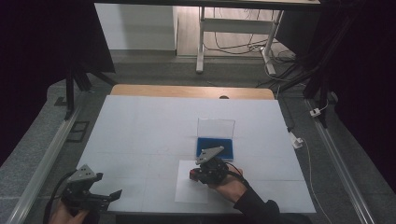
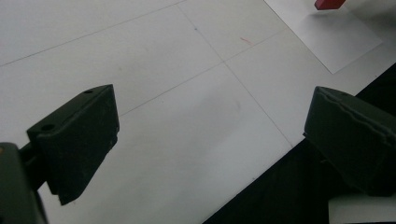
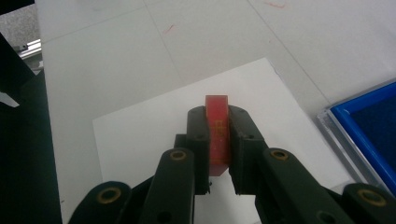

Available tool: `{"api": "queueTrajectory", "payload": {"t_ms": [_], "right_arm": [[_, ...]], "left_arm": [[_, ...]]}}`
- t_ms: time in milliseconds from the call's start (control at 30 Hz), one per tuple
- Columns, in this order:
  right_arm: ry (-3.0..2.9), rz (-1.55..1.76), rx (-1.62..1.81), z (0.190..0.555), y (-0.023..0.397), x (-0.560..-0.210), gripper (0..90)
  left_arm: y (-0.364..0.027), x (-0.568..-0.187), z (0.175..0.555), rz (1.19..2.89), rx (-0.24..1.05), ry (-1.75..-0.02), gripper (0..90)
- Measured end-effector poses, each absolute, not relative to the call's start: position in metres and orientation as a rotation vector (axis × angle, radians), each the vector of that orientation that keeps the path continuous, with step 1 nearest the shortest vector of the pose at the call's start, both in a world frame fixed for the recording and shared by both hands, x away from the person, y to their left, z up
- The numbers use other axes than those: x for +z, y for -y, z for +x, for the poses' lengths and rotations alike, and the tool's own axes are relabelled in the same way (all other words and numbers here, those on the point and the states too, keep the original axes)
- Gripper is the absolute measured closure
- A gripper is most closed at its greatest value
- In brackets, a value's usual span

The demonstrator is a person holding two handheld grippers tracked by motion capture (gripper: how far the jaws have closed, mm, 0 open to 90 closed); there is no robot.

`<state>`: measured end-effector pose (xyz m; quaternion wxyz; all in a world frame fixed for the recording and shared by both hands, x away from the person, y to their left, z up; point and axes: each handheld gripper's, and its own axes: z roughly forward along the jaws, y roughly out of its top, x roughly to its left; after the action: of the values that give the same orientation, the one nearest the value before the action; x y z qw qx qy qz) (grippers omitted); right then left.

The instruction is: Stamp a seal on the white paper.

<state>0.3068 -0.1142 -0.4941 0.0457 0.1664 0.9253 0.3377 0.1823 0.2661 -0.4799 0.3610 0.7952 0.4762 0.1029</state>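
Observation:
A small red block (image 3: 217, 128) is clamped between the jaws of my right gripper (image 3: 217, 122), just above a white paper sheet (image 3: 140, 135). From above, the right gripper (image 1: 195, 175) hovers over that sheet (image 1: 189, 191), with the red block (image 1: 192, 175) at its tip. My left gripper (image 1: 112, 193) rests at the table's front left edge, jaws wide apart and empty. In the left gripper view its fingers (image 2: 77, 140) frame bare white table, and the red block (image 2: 329, 3) shows far off at the top right.
An open clear case with a blue lining (image 1: 215, 144) stands just behind the right gripper; its blue corner (image 3: 369, 130) shows at the right. The white table cover (image 1: 140, 130) ends at a dark front edge (image 2: 289, 186). Rails run along both sides.

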Motion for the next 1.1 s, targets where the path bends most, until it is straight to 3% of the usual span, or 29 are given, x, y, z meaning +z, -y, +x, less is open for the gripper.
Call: {"api": "queueTrajectory", "payload": {"t_ms": [1100], "right_arm": [[-2.772,0.435,0.928,0.294,0.105,-0.503,80.3]], "left_arm": [[-0.265,-0.48,0.184,2.055,0.259,-1.229,3.7]]}}
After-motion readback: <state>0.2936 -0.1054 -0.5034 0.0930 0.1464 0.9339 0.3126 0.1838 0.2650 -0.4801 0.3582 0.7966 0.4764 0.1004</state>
